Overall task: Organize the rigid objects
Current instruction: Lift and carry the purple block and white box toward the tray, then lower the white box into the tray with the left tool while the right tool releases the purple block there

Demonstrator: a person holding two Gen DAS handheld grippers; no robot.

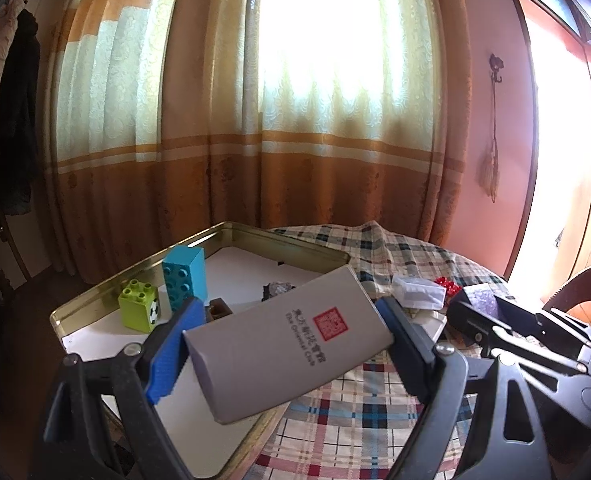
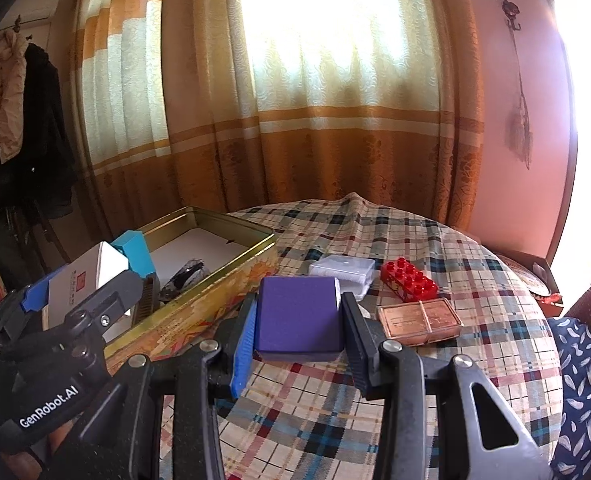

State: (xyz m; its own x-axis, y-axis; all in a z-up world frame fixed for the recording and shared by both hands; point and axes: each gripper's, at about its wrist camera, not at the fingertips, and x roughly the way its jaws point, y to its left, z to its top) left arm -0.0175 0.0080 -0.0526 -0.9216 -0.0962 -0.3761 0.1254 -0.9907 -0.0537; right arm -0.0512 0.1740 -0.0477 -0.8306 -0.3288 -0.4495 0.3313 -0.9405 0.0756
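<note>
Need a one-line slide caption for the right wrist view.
Right hand-held gripper shut on a purple box above the plaid tablecloth, beside the gold tin.

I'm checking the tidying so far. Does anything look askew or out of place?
The grey box is tilted in the left gripper over the tin's rim. In the tin, the blue block stands on end.
</note>
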